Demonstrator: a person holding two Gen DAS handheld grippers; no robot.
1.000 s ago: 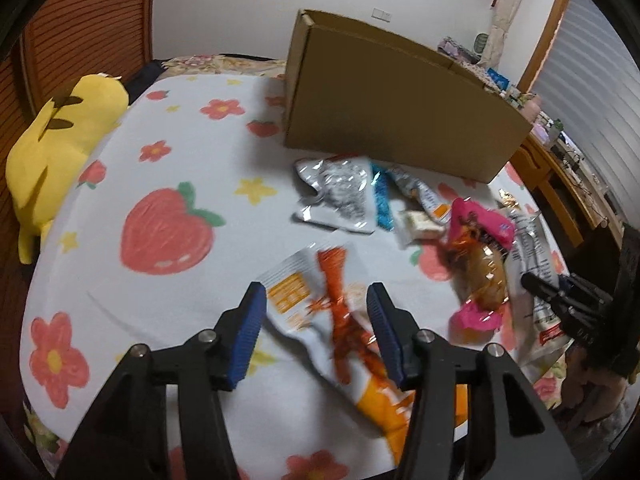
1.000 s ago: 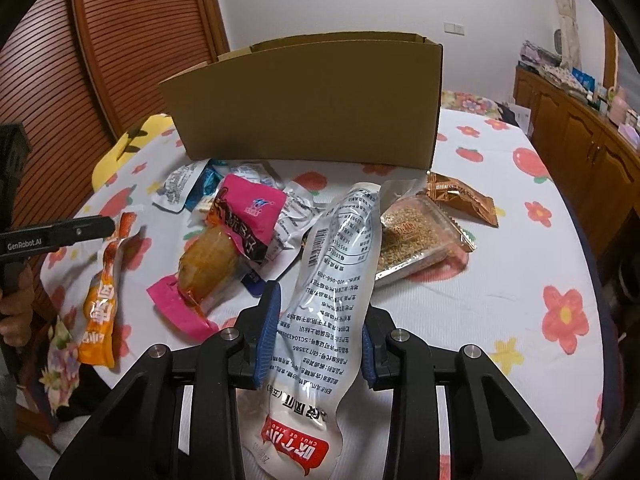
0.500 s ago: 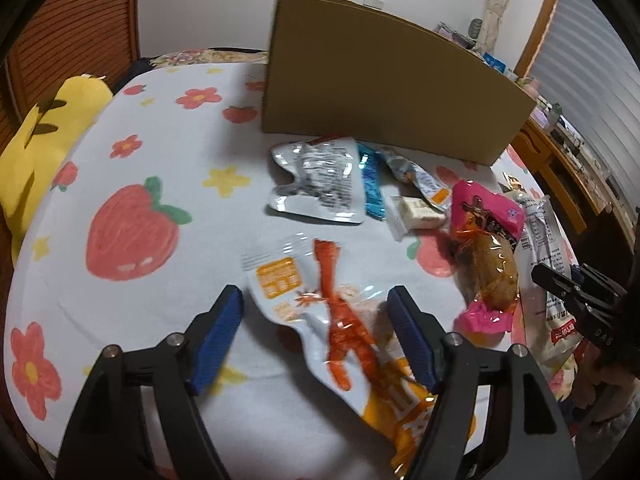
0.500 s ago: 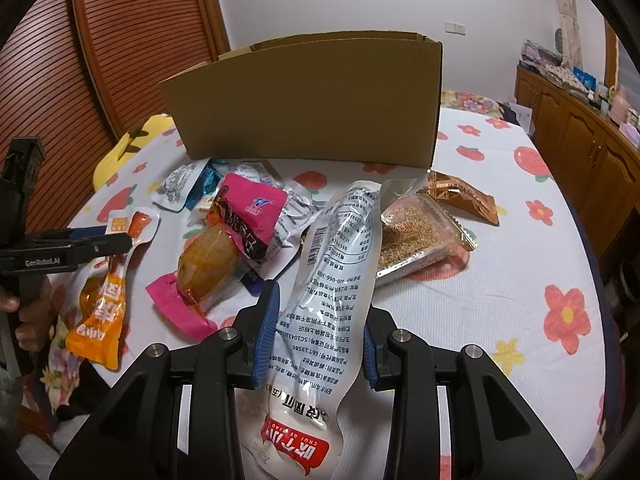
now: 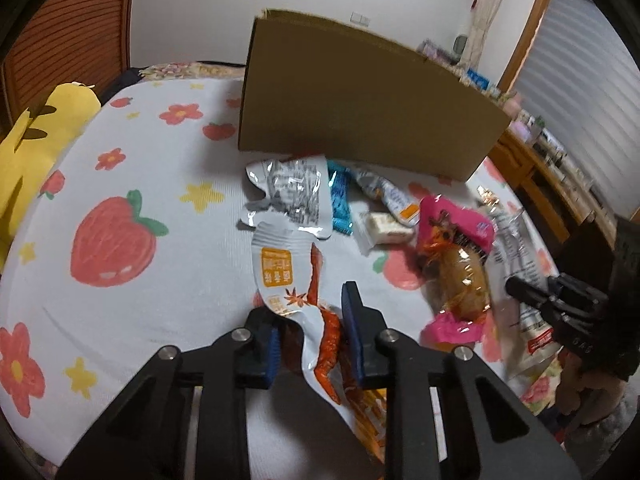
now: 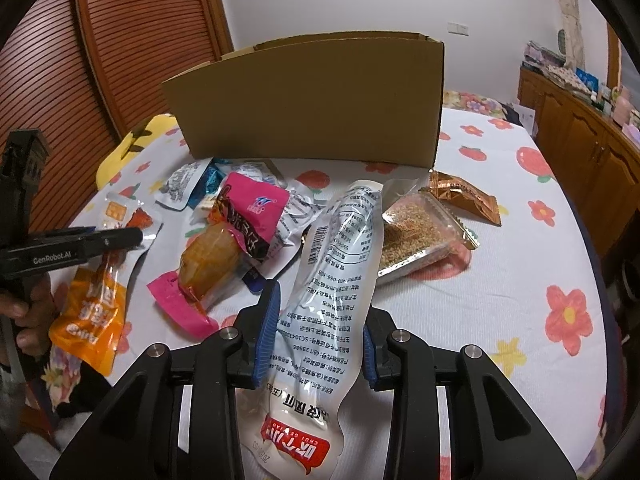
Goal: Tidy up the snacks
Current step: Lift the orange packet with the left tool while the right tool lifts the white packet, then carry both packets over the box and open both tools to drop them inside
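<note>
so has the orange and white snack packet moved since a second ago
Yes. The orange and white snack packet has shifted toward the cardboard box; its top edge now meets the silver packet. The left gripper jaws have just been closing on it.

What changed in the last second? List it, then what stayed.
The left gripper spread its jaws, then closed them on the orange packet, lifting its near end. The right gripper stays clamped on the white pouch; the box and other snacks unmoved.
</note>
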